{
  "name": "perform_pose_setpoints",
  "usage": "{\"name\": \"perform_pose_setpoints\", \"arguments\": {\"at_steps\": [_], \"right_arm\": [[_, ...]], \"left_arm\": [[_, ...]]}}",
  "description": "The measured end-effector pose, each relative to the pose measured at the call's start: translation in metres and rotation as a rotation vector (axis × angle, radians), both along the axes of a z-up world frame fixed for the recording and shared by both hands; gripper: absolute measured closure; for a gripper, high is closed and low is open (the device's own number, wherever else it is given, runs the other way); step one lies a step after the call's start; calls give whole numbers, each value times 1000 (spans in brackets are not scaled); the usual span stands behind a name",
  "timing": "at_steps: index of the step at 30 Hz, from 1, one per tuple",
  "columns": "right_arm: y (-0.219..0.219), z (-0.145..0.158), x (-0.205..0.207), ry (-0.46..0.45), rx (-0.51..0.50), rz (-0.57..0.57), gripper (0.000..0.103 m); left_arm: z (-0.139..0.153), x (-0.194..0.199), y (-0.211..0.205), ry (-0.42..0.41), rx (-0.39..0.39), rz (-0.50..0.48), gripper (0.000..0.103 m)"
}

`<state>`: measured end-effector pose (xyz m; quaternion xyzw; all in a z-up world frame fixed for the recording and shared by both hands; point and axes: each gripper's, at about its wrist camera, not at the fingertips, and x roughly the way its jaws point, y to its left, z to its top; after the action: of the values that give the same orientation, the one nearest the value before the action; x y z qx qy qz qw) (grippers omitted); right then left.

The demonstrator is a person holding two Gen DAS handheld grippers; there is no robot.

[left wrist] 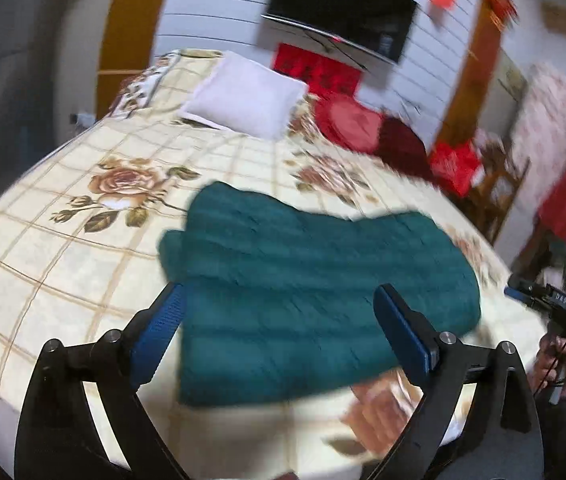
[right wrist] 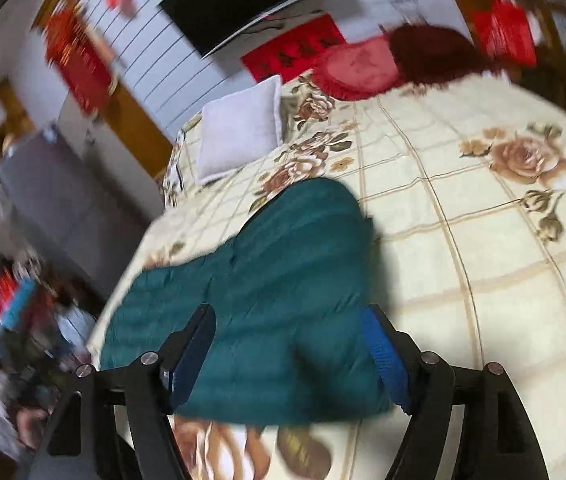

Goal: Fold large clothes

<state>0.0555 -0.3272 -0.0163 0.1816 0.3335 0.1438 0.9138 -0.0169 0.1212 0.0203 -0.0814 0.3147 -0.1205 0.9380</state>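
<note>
Two tongs, left (left wrist: 279, 320) and right (right wrist: 291, 344), both spread and pinching nothing, above one teal padded garment (left wrist: 307, 288) lying folded on the bed (left wrist: 83, 264). Beyond the garment: one white pillow (left wrist: 243, 96), one red cushion (left wrist: 347, 120).

Rose-print bedspread (left wrist: 83, 264), white pillow (left wrist: 243, 96), wall-mounted television (left wrist: 343, 12)
</note>
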Motion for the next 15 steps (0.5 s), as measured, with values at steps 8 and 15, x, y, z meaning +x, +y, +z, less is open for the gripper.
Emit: {"name": "perform_pose_setpoints", "arguments": {"at_steps": [8, 15], "right_arm": [[73, -11, -114, -6, -374, -25, 29], [99, -1, -163, -52, -451, -2, 24]], "left_arm": [[-30, -56, -65, 97, 205, -20, 8], [-34, -85, -75, 56, 288, 61, 8]]}}
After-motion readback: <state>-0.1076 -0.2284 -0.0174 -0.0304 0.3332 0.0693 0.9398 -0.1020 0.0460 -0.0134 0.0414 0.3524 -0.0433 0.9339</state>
